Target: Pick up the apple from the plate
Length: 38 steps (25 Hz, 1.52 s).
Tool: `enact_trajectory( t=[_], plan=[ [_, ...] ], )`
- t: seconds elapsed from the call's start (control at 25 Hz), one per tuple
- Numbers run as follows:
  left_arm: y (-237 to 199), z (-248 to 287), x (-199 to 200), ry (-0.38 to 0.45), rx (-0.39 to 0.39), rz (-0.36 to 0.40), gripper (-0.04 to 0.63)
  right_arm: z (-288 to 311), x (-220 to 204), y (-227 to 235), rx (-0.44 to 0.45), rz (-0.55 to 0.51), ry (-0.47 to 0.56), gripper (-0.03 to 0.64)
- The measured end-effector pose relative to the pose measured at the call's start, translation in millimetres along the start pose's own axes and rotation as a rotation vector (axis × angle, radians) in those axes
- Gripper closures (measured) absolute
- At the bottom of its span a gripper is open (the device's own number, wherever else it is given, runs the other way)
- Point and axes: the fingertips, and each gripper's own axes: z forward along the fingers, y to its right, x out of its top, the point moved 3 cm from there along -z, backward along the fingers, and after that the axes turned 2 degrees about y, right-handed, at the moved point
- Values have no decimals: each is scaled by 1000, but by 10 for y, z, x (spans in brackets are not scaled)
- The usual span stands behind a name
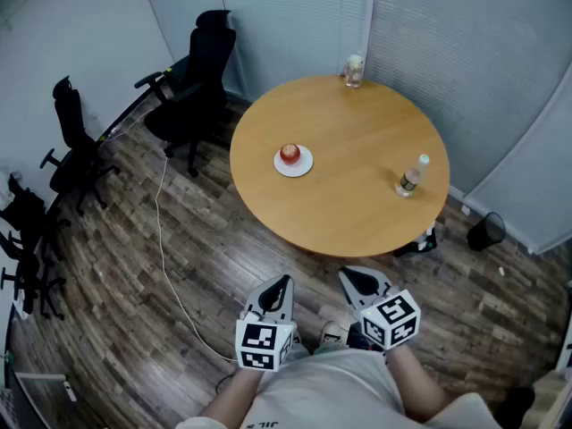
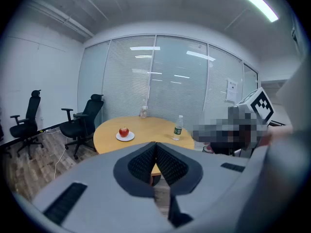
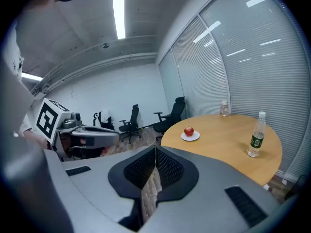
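Head view: apple point(image 1: 290, 153) well beyond tongs point(image 1: 284, 281)

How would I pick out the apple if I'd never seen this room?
Find the round wooden table. Left of its centre in the head view sits a small white plate, with the apple on it. It is the only red thing there; the bottle and the jar are see-through.

Red apple point(image 1: 290, 153) sits upright on white plate point(image 1: 304, 166).
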Motion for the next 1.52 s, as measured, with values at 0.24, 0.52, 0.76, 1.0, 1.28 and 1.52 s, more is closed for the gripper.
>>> enact_trajectory(
  t=[0.24, 0.52, 0.76, 1.0, 1.28, 1.52],
  plan=[
    [-21, 4, 48, 13, -4, -4, 592, 11, -6, -8, -5, -5, -4, 586],
    [-108, -42, 69, 22, -11, -17, 592, 25, 12, -64, -21, -2, 6, 585],
    [-257, -143, 53, 32, -18, -26, 592, 118, 48, -161, -38, 3, 14, 584],
    [-481, -273, 3, 41, -23, -15, 592, 206, 50, -317, -66, 12, 23, 584],
    [-591, -182, -55, 37, -48, -25, 592, 287, -85, -295, -83, 33, -10, 584],
    [-841, 52, -18, 16, -29, -40, 592, 645, -6, -86, -71, 43, -15, 584]
  ],
)
